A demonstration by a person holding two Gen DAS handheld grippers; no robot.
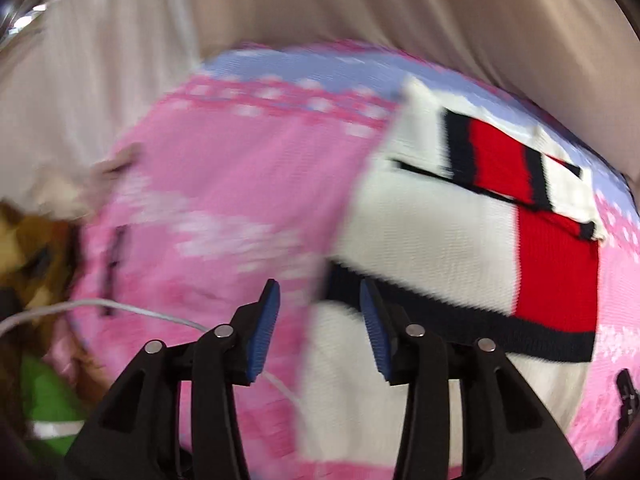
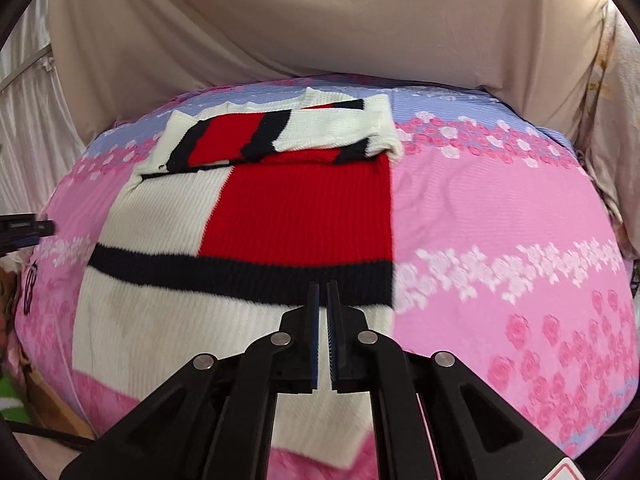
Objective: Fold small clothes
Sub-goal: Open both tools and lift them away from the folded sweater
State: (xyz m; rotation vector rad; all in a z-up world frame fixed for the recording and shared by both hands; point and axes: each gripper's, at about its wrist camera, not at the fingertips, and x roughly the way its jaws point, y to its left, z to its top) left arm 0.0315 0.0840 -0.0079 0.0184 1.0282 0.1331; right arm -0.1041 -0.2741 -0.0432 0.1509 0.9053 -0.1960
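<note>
A small knit sweater (image 2: pixel 224 216) in white, red and navy blocks lies flat on the pink floral bedspread (image 2: pixel 500 220). Both sleeves are folded across its upper part (image 2: pixel 280 132). It also shows in the left wrist view (image 1: pixel 460 232), to the right. My left gripper (image 1: pixel 319 304) is open and empty, above the sweater's left edge; that view is blurred. My right gripper (image 2: pixel 323 300) is shut with nothing between its pads, above the sweater's lower white part near the navy stripe. The left gripper's tip (image 2: pixel 28 226) shows at the far left of the right wrist view.
A beige sheet (image 2: pixel 320 20) hangs behind the bed. A white cable (image 1: pixel 100 306) runs over the bedspread (image 1: pixel 240 184) at the left. Brown (image 1: pixel 32 248) and green items (image 1: pixel 44 400) lie off the bed's left side. White curtains (image 2: pixel 24 120) hang at far left.
</note>
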